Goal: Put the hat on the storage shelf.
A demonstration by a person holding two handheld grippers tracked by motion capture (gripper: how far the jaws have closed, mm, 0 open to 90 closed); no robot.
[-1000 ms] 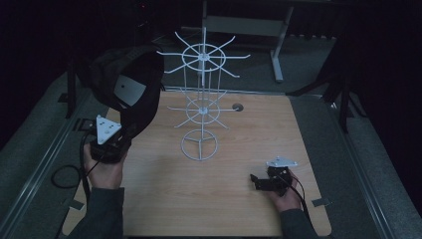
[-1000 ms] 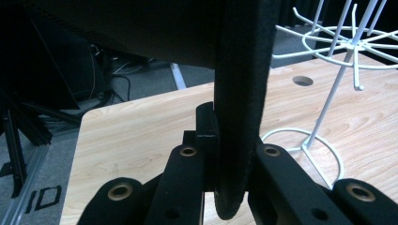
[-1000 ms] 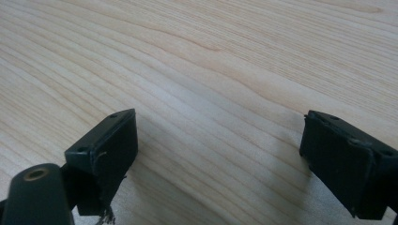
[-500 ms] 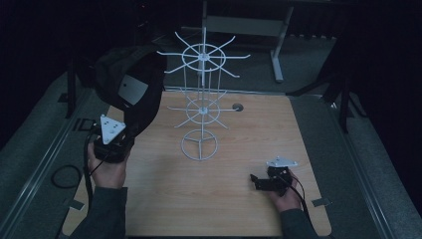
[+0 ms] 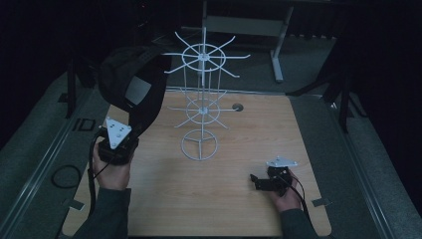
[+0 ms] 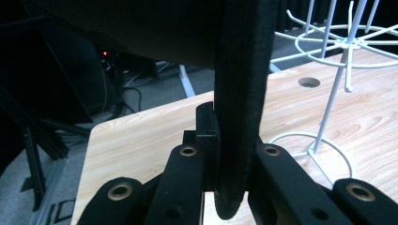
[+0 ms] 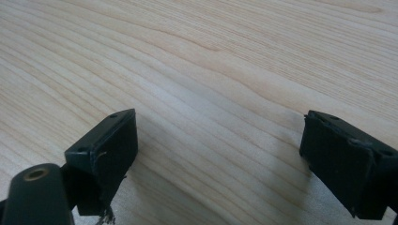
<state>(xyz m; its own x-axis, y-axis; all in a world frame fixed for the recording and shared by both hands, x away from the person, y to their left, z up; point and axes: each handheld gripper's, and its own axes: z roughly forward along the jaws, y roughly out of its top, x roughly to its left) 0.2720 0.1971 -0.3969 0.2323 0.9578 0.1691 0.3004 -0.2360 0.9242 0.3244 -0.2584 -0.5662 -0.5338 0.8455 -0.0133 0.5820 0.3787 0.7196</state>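
The left gripper (image 5: 121, 130) is pinching the brim of a black cap (image 5: 130, 84), its jaws pressed tight on either side of the dark fabric edge, as the left gripper view (image 6: 234, 154) makes plain, and it holds the cap lifted off the table (image 5: 239, 209), just left of the white wire rack (image 5: 201, 107) and about level with the rack's upper ring of hooks. The step in hand looks like carrying the cap to the rack to hang it; the next move would call for swinging the cap rightward and easing some opening or strap at its back over one of the upper prongs, with the grip kept firm until a prong bears the weight. The right gripper (image 5: 263, 181) rests low on the table near the front right, well apart from the rack, its jaws spread wide over bare wood in the right gripper view (image 7: 220, 154), holding nothing. The room is dim, so the cap's shape is hard to read: a paler patch shows on it, but whether that is lining or a panel I cannot tell, nor which prong is nearest
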